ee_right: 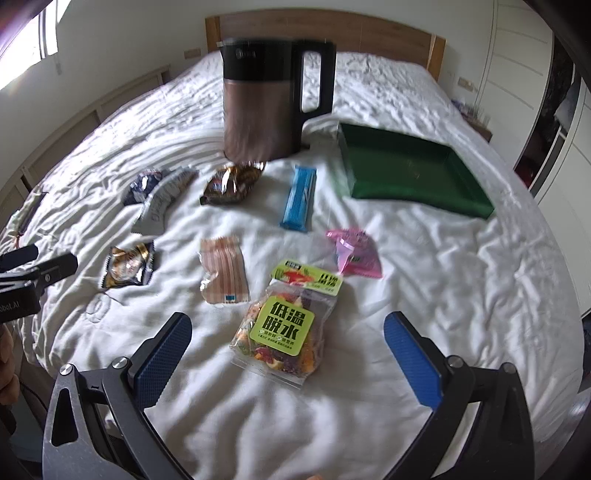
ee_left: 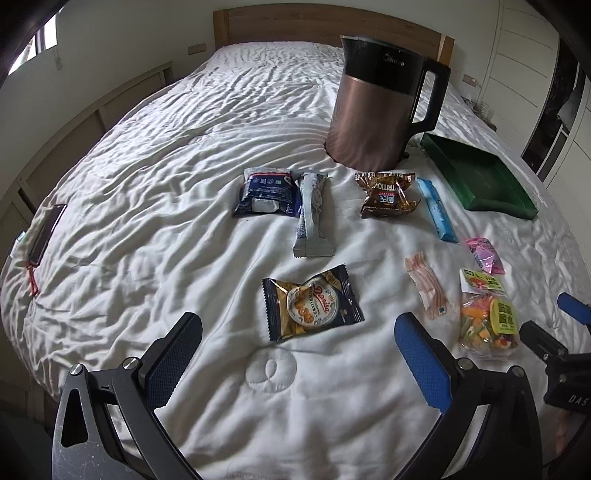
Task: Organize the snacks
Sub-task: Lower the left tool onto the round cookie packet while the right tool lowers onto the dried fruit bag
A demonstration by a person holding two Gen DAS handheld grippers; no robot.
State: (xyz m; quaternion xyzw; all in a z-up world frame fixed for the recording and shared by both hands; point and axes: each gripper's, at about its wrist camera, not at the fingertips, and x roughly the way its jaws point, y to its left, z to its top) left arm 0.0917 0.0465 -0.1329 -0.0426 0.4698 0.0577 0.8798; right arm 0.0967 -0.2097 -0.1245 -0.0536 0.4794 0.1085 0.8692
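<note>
Several snack packets lie on a white bed. My left gripper [ee_left: 298, 334] is open just in front of a dark Danisa cookie packet [ee_left: 312, 302]. My right gripper [ee_right: 287, 332] is open around a clear bag of dried fruit with a green label [ee_right: 282, 332], above the sheet. Further off lie a striped pink packet [ee_right: 224, 271], a pink packet [ee_right: 354, 253], a blue bar [ee_right: 300, 197], a brown packet [ee_right: 232, 184], a dark blue packet [ee_left: 266, 192] and a grey bar [ee_left: 313, 216]. An empty green tray [ee_right: 413, 171] sits at the right.
A copper and black kettle [ee_left: 373, 107] stands on the bed behind the snacks, beside the tray. A phone [ee_left: 47, 232] lies near the bed's left edge. A wooden headboard [ee_left: 295, 22] is at the back, white wardrobes [ee_right: 517, 74] at the right.
</note>
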